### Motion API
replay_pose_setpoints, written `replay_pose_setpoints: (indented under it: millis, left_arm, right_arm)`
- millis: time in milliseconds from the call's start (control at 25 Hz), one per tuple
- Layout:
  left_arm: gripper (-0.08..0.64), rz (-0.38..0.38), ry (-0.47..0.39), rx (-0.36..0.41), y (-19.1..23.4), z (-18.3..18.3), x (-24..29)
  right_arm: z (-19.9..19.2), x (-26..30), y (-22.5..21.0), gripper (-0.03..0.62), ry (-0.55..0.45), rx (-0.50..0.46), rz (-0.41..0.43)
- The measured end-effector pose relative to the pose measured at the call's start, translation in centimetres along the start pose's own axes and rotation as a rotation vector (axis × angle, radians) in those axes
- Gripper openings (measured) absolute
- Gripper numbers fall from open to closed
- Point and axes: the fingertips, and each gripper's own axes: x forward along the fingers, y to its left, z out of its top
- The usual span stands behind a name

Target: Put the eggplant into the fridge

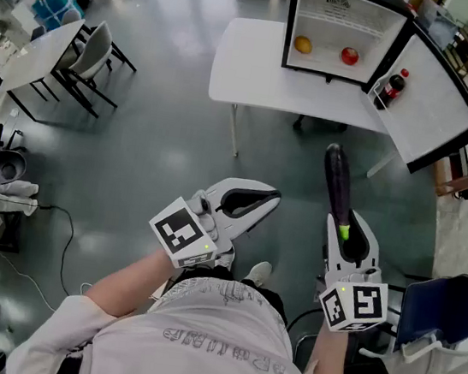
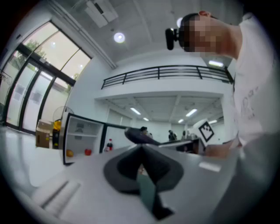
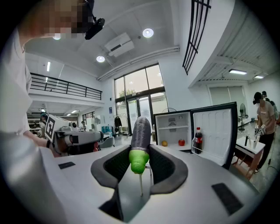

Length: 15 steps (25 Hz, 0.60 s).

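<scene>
Clamping the eggplant, right tongs face the open fridge across floor.

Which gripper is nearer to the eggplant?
Right. The right gripper grips the eggplant by its green end; the left gripper is apart from it, at its left, empty.

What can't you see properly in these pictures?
Print on the white sheet in the small black fridge: too small, every view.
Label of the dark soda bottle: too small.
Green stem of the long purple eggplant: head view, right gripper jaws partly cover it.
</scene>
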Motion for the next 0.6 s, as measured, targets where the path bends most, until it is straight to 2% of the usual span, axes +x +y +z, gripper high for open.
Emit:
replay_pose_setpoints:
  millis: [600]
  left_arm:
    - [0.008,0.011,0.018,0.004,0.7,-0.9,1.5]
  right_arm:
    - [-0.4,0.6,-1.9,0.127,-0.042,0.051,0.006]
